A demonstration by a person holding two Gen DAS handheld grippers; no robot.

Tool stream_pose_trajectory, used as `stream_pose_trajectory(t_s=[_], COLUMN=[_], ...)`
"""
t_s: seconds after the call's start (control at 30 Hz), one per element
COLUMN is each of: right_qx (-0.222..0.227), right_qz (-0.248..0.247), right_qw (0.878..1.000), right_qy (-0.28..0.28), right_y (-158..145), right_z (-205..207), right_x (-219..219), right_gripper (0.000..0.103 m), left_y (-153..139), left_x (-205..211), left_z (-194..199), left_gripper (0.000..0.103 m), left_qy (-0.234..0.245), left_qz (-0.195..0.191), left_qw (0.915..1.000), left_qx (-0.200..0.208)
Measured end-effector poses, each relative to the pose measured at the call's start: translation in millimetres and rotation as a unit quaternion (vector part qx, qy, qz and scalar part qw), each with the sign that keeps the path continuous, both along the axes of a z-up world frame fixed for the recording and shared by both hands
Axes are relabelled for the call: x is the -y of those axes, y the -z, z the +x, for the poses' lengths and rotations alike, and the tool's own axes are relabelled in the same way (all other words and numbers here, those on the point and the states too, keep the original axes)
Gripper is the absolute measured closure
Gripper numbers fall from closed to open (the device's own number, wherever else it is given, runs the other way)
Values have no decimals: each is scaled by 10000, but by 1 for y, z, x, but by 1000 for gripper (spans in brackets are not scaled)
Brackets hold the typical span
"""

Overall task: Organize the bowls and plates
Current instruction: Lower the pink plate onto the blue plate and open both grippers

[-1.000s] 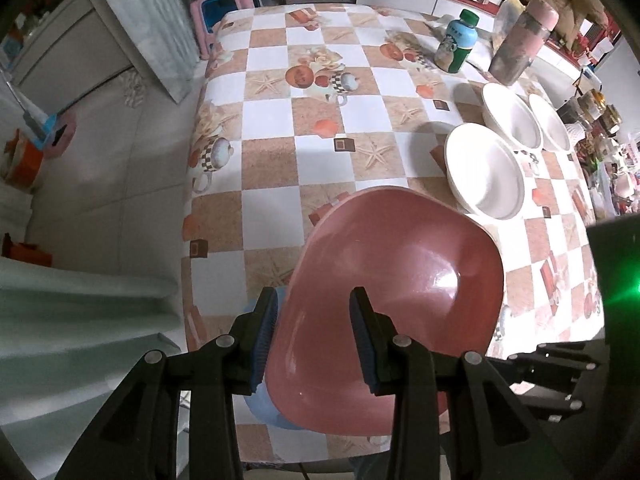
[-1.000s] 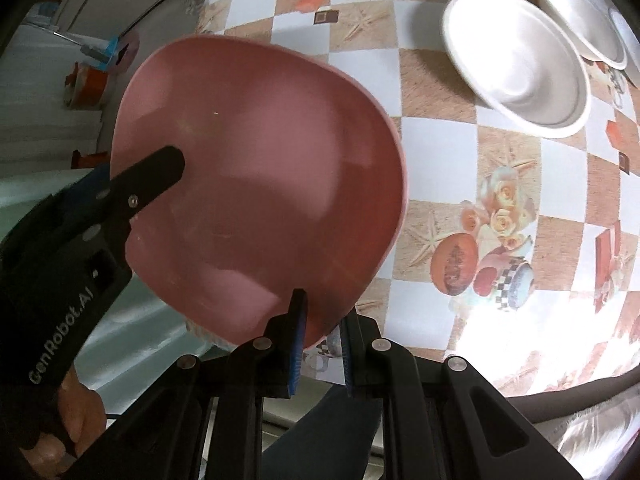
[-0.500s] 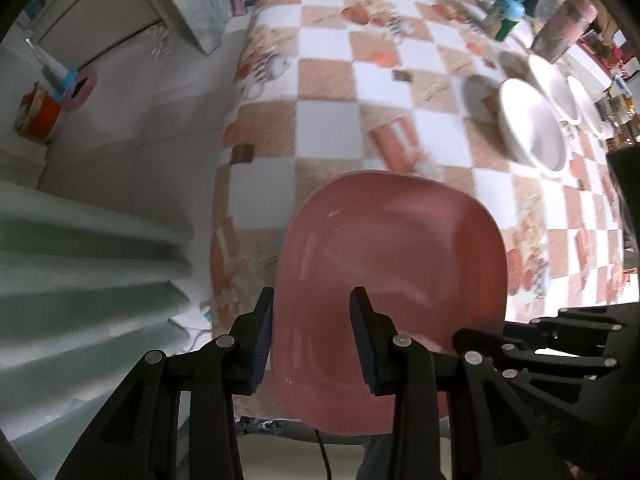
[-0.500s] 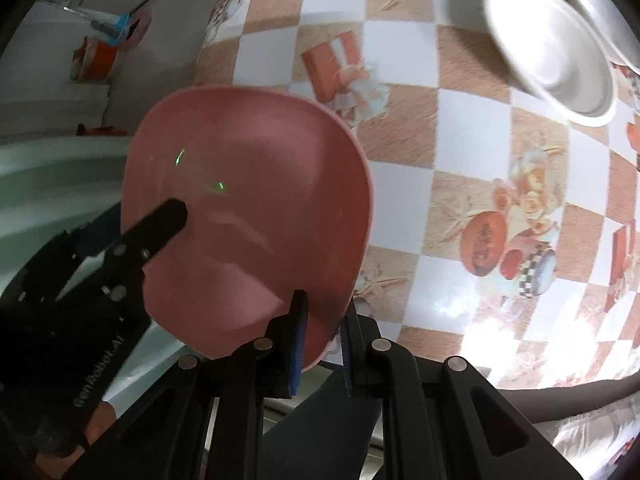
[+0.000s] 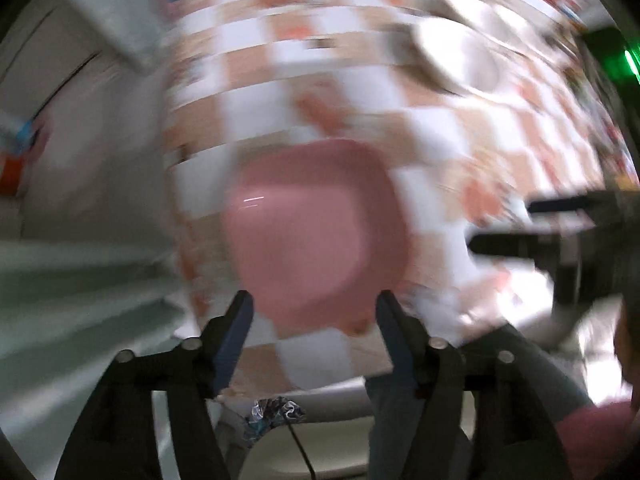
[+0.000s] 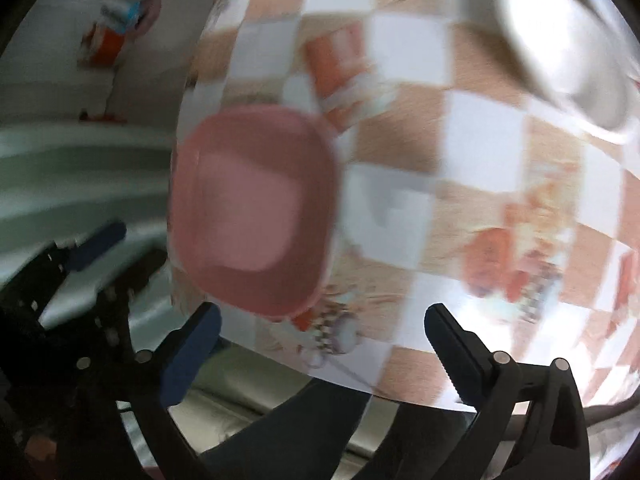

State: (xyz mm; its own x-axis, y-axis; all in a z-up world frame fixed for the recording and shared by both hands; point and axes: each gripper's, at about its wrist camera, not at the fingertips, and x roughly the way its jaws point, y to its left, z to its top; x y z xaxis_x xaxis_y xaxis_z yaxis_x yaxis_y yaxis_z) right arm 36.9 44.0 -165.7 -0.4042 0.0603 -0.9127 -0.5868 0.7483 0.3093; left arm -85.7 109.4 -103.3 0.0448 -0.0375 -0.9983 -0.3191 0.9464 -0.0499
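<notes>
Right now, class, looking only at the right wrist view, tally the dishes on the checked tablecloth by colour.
Pink rounded-square plastic dish: 1
White round bowl: 1
Total: 2
The picture is blurred, so anything else near the edge of the view cannot be counted.

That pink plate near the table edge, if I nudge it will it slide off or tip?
The pink plate looks glossy on a smooth checkered tablecloth, so it would probably slide easily. Its broad, shallow shape makes tipping unlikely. It looks like rigid plastic, probably light.
</notes>
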Motion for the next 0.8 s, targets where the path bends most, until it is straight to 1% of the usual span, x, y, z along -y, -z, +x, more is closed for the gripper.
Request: stream_pose_trajectory(t_s=[0.07,0.13,0.2,0.27,0.37,0.4,0.43,0.47,0.5,0.53,0.6,0.73,0.8], right_qx=[190,404,622,774,888,906,914,923,936,937,936,965,971], right_qz=[88,190,273,255,200,198,193,171,134,79,83,93,129], right_qw=[9988,9959,9914,9870,9826,9814,9798,9789,9780,9766,9741,9693,9676], right_qy=[439,788,1121,1386,1621,1682,1770,1814,1860,1935,2056,2261,2328], right_y=[-17,-34,-51,-62,-72,-72,-74,-74,-75,-76,-79,-87,-91], right_z=[19,31,33,37,43,43,44,42,40,39,37,39,41], right_x=[26,49,75,93,122,130,142,150,158,169,186,216,227], right_gripper=[1,1,1,1,1,1,1,1,1,1,1,1,1], left_y=[-4,-12,-19,-27,-34,-35,-34,-35,-36,-36,-40,-48,-50], left_x=[24,52,72,90,113,118,124,130,139,148,168,198,206], left_z=[12,27,40,54,73,78,82,86,90,92,97,101,103], left_gripper=[29,28,22,22,17,14,7,5,0,0,0,0,0], left_qy=[504,1038,1352,1619,1903,1947,1973,1987,2032,2146,2398,2684,2764], left_qz=[-128,-130,-148,-143,-61,-58,-56,-61,-94,-88,75,257,332], left_qw=[9986,9944,9907,9866,9816,9808,9803,9800,9791,9767,9708,9629,9604], left_qx=[-85,-112,16,110,136,116,81,40,22,33,25,70,77])
